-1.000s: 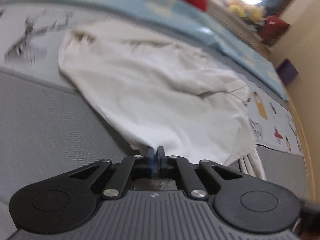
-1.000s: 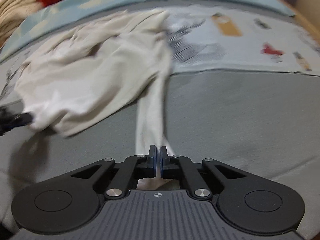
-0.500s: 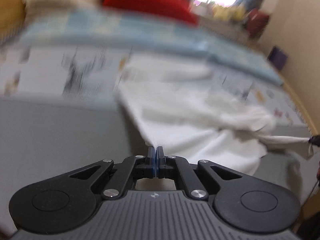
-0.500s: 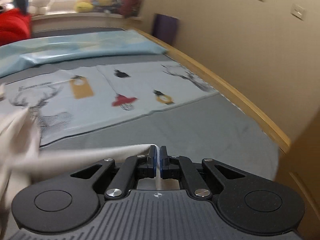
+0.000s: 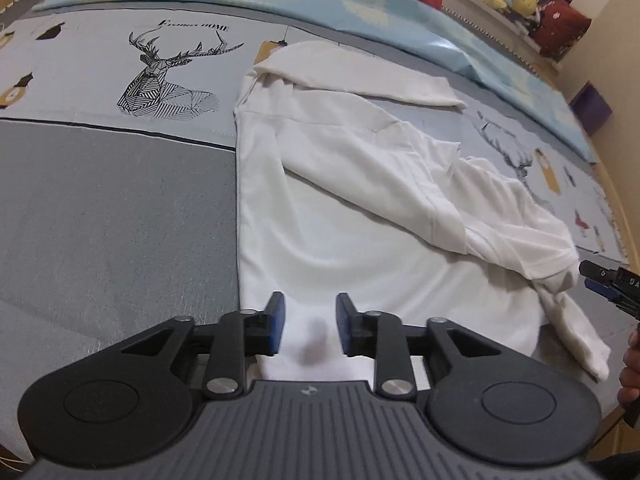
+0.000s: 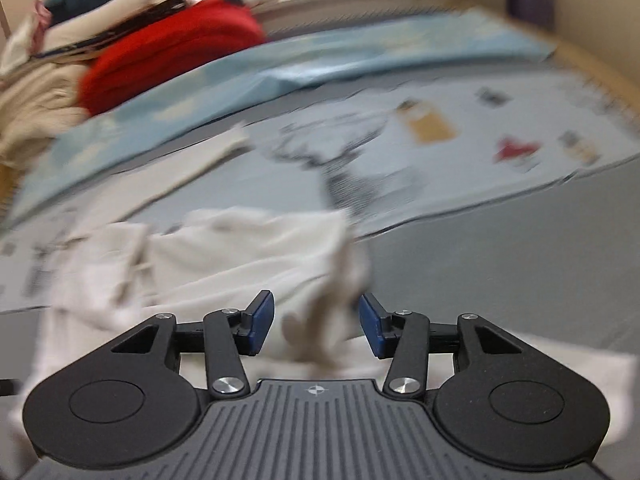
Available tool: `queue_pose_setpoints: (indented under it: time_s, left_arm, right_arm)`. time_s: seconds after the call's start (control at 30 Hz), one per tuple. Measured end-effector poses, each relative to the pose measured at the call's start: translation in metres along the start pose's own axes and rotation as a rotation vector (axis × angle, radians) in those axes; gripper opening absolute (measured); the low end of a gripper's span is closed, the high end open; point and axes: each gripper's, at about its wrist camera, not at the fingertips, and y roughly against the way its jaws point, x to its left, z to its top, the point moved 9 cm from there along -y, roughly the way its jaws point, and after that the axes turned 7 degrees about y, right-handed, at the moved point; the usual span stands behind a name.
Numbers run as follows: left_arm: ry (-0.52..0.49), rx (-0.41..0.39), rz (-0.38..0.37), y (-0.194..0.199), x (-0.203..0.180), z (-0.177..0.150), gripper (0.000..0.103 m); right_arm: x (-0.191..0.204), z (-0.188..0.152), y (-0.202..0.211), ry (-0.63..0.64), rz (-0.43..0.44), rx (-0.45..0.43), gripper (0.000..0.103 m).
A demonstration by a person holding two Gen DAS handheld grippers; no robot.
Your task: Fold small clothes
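A white long-sleeved top (image 5: 344, 200) lies spread on the bed, hem toward me, one sleeve folded across its body and the other stretched along the far side. My left gripper (image 5: 308, 320) is open over the hem's near left corner, holding nothing. My right gripper (image 6: 316, 320) is open just above the bunched right side of the top (image 6: 248, 248); that view is blurred. The right gripper's tip also shows at the right edge of the left wrist view (image 5: 608, 284).
The bed has a grey sheet (image 5: 112, 216) with a deer-print panel (image 5: 168, 68) and a light blue blanket (image 5: 360, 4) beyond it. A red garment (image 6: 172, 48) and a pile of clothes (image 6: 44, 92) lie at the far end. A wooden bed edge (image 5: 616, 200) runs along the right.
Both grippers were shut on the top's edges and pulled it out flat. Now both have opened and let it go, and it lies spread on the bed.
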Motion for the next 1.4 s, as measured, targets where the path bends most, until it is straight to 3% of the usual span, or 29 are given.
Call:
queue_pose_setpoints:
  time_s: [0.07, 0.13, 0.23, 0.3, 0.37, 0.43, 0.47, 0.5, 0.67, 0.77, 0.83, 0.87, 0.9, 0.93, 1.0, 1.07, 1.2, 1.3, 1.4]
  left_arm:
    - [-0.006, 0.026, 0.043, -0.009, 0.004, -0.001, 0.034]
    - [-0.006, 0.06, 0.089, -0.017, 0.01, -0.004, 0.034]
    - [0.007, 0.088, 0.103, -0.023, 0.019, -0.006, 0.034]
    - [0.008, 0.097, 0.097, -0.025, 0.021, -0.007, 0.034]
    - [-0.005, 0.112, 0.103, -0.027, 0.024, -0.009, 0.034]
    - [-0.025, 0.136, 0.106, -0.03, 0.026, -0.013, 0.026]
    - [-0.037, 0.145, 0.098, -0.031, 0.025, -0.014, 0.012]
    - [-0.048, 0.149, 0.09, -0.032, 0.024, -0.015, 0.008]
    - [-0.031, 0.097, 0.075, -0.027, 0.021, -0.004, 0.003]
    - [0.008, 0.039, 0.067, -0.021, 0.022, 0.008, 0.003]
    - [0.034, 0.017, 0.066, -0.02, 0.024, 0.013, 0.003]
    - [0.039, 0.017, 0.062, -0.02, 0.025, 0.013, 0.003]
    - [0.043, 0.024, 0.056, -0.021, 0.026, 0.012, 0.003]
    - [0.046, 0.038, 0.047, -0.023, 0.027, 0.012, 0.004]
    - [0.05, 0.057, 0.044, -0.025, 0.028, 0.013, 0.005]
    - [0.054, 0.072, 0.046, -0.027, 0.03, 0.012, 0.006]
    - [0.037, 0.097, 0.055, -0.029, 0.033, 0.004, 0.015]
    - [0.013, 0.109, 0.065, -0.031, 0.032, -0.001, 0.024]
    - [0.005, 0.12, 0.074, -0.032, 0.032, -0.006, 0.027]
  right_arm:
    - [0.005, -0.003, -0.012, -0.026, -0.006, 0.046, 0.058]
    - [0.001, -0.006, -0.022, -0.064, -0.029, 0.088, 0.058]
    - [0.0, 0.0, -0.035, -0.094, -0.029, 0.09, 0.055]
    - [0.006, 0.01, -0.04, -0.085, -0.009, 0.075, 0.021]
    - [0.013, 0.023, -0.041, -0.055, -0.022, 0.046, 0.009]
    - [0.02, 0.047, -0.037, -0.044, 0.0, -0.016, 0.007]
    - [0.022, 0.061, -0.035, -0.036, 0.01, -0.048, 0.006]
    - [0.025, 0.079, -0.034, -0.03, 0.019, -0.082, 0.005]
    - [0.038, 0.18, -0.053, 0.043, -0.022, -0.22, 0.004]
    - [0.042, 0.245, -0.056, 0.04, -0.091, -0.382, 0.004]
    - [0.045, 0.272, -0.052, 0.077, -0.197, -0.509, 0.006]
    - [0.045, 0.275, -0.054, 0.087, -0.219, -0.499, 0.018]
    - [0.046, 0.269, -0.06, 0.088, -0.184, -0.434, 0.037]
    - [0.047, 0.258, -0.061, 0.087, -0.137, -0.398, 0.041]
    - [0.042, 0.223, -0.057, 0.126, -0.111, -0.352, 0.044]
    - [0.021, 0.169, -0.06, 0.17, -0.15, -0.234, 0.044]
    - [-0.036, 0.073, -0.07, 0.05, -0.185, 0.007, 0.044]
    - [-0.041, 0.032, -0.075, 0.097, -0.143, 0.129, 0.045]
    - [-0.021, 0.02, -0.075, 0.239, -0.073, 0.146, 0.05]
